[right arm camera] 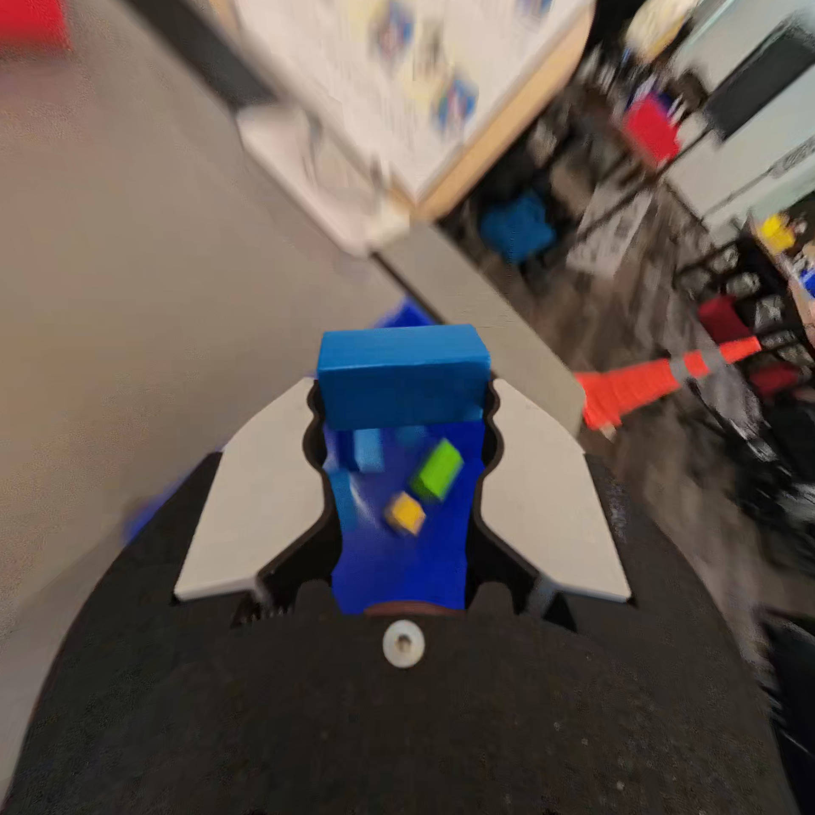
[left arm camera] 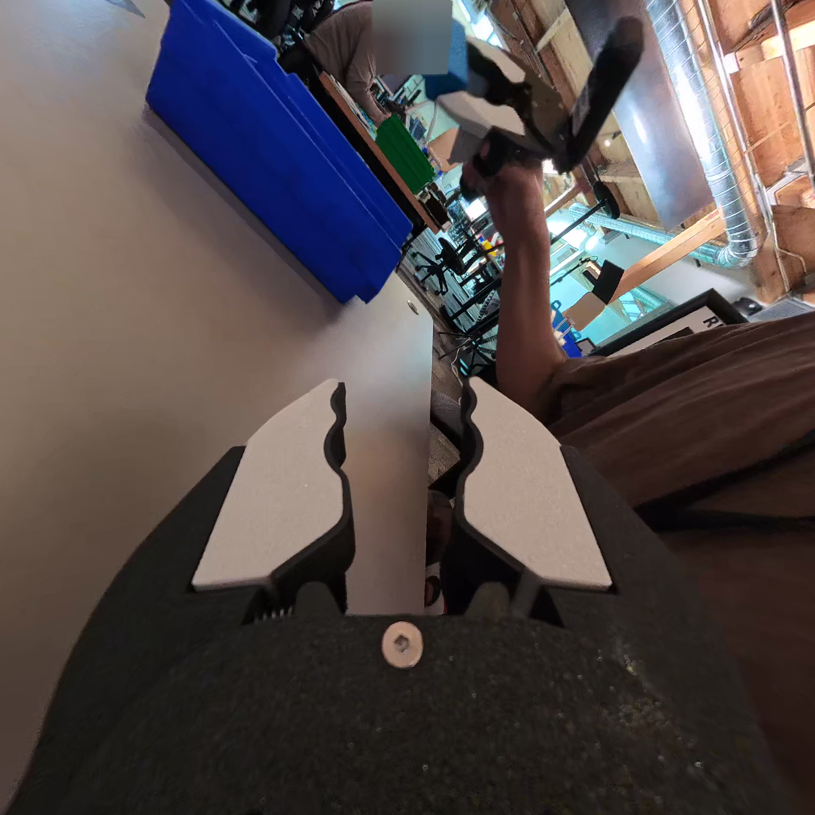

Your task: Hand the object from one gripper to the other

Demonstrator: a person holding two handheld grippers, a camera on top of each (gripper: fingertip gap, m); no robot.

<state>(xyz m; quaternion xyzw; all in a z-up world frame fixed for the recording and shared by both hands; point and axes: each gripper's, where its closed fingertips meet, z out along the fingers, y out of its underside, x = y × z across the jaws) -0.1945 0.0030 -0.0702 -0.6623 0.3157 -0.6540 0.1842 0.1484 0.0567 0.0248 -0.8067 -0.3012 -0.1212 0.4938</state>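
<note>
In the right wrist view my right gripper [right arm camera: 403, 384] is shut on a blue rectangular block [right arm camera: 403, 375], held crosswise between the fingertips. It hangs above a blue bin [right arm camera: 397, 569]. The view is blurred by motion. In the left wrist view my left gripper [left arm camera: 405, 386] is open and empty, low over the grey table [left arm camera: 110, 353] near its edge. The right gripper [left arm camera: 480, 88] shows high up and far off there, held by a person's hand; I cannot make out the block in that view.
The bin below holds a green block [right arm camera: 436, 469], a yellow block [right arm camera: 405, 514] and a light blue block [right arm camera: 368, 450]. The blue bin [left arm camera: 273, 163] stands on the table. The person's arm [left arm camera: 525, 286] rises beside the table edge. An orange cone [right arm camera: 652, 383] lies on the floor.
</note>
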